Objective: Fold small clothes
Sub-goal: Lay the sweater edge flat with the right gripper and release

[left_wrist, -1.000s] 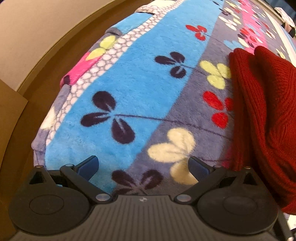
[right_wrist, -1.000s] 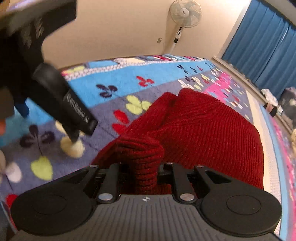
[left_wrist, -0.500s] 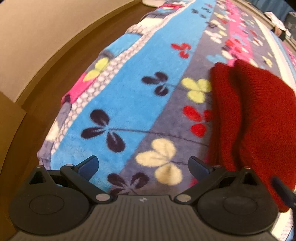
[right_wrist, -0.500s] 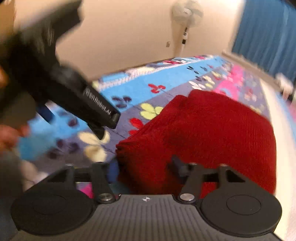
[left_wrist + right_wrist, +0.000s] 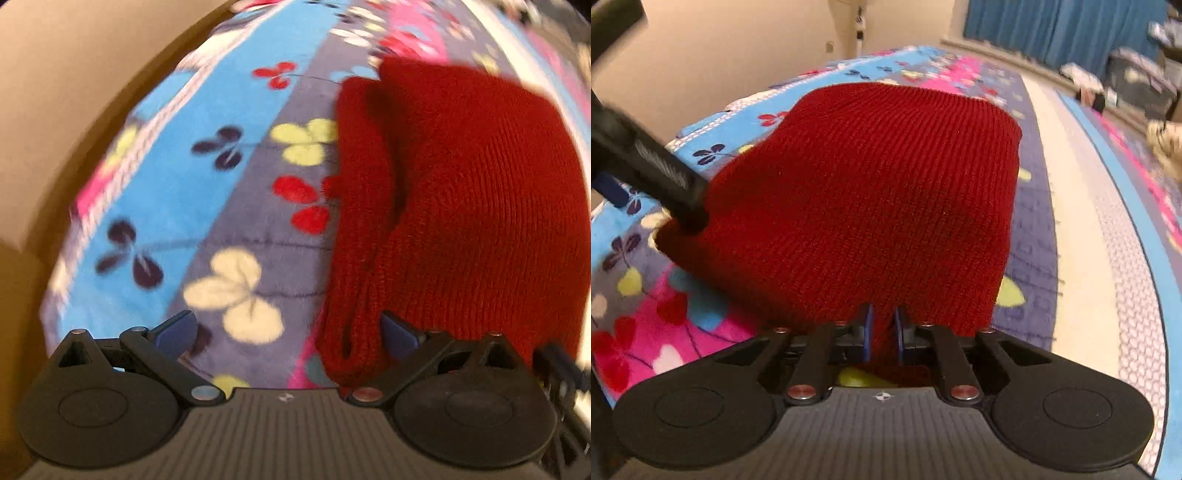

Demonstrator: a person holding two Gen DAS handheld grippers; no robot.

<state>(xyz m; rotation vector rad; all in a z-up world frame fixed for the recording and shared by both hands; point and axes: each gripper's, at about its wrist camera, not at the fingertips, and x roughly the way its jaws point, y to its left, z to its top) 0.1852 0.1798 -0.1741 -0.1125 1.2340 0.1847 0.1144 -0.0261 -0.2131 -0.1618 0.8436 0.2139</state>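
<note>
A red knit garment [image 5: 461,203] lies folded on a flowered fleece blanket [image 5: 207,155]. My left gripper [image 5: 286,323] is open and wide; the garment's rolled left edge sits between its fingers, close to the right finger [image 5: 397,328], and the pads do not press it. In the right wrist view the garment [image 5: 871,192] spreads out flat ahead. My right gripper [image 5: 883,317] is closing, its blue pads pinching the near edge of the knit. The black body of the left gripper [image 5: 650,162] reaches in at the garment's left corner.
The blanket [image 5: 1034,221] runs far back and to the right. Bare wooden floor [image 5: 22,295] and a beige wall lie to the left. Blue curtains [image 5: 1052,29], a fan pole [image 5: 857,29] and scattered items [image 5: 1126,81] stand at the back.
My right gripper let go of the bunched fold, opened, shifted to the garment's near edge and closed there. The garment now lies flatter. My left gripper slid right to the garment's rolled edge.
</note>
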